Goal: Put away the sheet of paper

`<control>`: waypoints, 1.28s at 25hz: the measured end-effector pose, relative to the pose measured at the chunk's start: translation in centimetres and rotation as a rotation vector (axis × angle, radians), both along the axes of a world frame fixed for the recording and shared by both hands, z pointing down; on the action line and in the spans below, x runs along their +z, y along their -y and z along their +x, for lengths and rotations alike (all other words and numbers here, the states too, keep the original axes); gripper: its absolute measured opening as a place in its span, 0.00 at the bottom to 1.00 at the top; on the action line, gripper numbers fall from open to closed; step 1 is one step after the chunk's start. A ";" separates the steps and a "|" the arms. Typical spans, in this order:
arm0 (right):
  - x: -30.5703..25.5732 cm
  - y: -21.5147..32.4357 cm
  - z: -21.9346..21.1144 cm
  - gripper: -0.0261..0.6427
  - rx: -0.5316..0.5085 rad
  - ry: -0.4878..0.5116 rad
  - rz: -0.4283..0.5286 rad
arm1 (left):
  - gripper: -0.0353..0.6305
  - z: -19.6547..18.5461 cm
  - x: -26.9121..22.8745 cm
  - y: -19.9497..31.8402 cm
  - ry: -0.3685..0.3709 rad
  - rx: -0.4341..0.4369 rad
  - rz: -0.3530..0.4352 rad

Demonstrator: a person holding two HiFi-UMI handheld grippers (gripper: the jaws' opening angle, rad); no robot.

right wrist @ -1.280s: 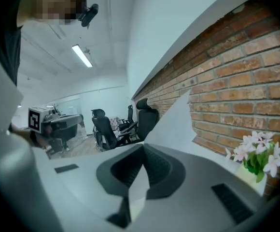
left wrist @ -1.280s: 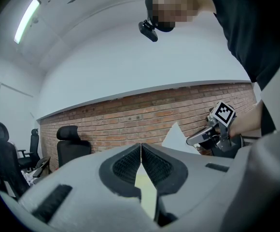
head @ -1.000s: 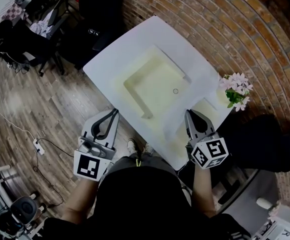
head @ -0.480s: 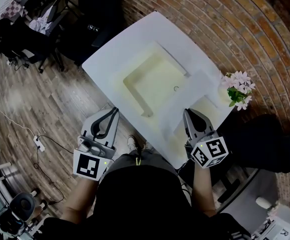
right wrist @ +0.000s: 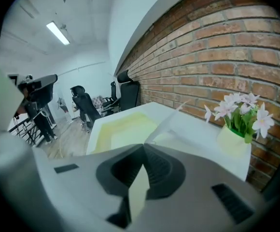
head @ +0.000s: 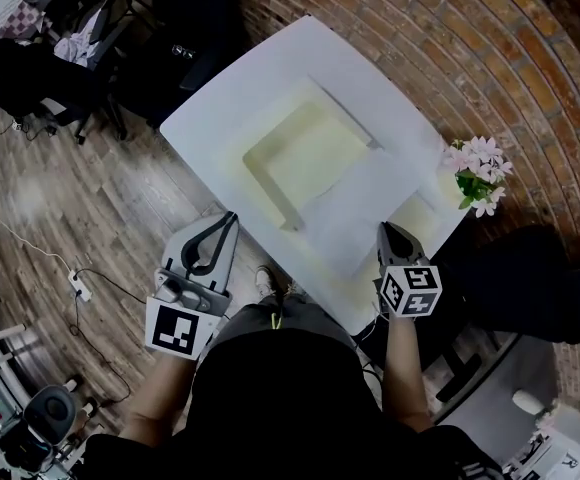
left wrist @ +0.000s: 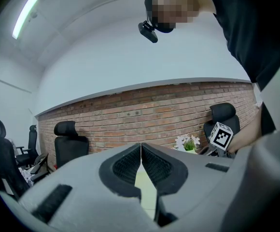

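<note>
Paper (head: 355, 213), table (head: 270, 83), seemingly abutting brick wall (head: 450, 38)

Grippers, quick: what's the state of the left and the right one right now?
Left gripper: closed, nothing between the jaws.
Right gripper: closed on the thin white sheet of paper.

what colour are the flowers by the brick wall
Pale pink to white. The flowers show best in the right gripper view, standing in a cream pot.
</note>
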State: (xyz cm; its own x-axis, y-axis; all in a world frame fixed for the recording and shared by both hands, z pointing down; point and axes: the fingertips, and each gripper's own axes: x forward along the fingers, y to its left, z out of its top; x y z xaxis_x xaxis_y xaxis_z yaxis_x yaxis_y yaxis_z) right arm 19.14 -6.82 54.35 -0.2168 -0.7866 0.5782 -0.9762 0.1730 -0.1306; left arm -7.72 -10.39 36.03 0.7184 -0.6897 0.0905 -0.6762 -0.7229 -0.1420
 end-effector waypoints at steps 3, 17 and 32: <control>1.2 0.0 0.4 0.06 0.007 0.002 -0.028 | 0.09 0.2 0.1 0.1 0.002 -0.002 -0.003; 5.4 1.1 2.3 0.06 0.176 0.081 -0.051 | 0.09 0.0 0.8 0.0 0.031 -0.032 -0.025; 7.6 2.8 0.6 0.06 0.226 0.118 -0.062 | 0.09 0.1 1.2 -0.2 0.042 -0.040 -0.037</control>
State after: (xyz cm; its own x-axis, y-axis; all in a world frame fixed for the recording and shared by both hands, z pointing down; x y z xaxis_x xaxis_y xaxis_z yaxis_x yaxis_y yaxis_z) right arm 19.74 -9.60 61.90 -0.1081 -0.7866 0.6079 -0.9666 -0.0597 -0.2492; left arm -7.64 -10.23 37.23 0.6857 -0.7132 0.1456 -0.6983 -0.7010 -0.1446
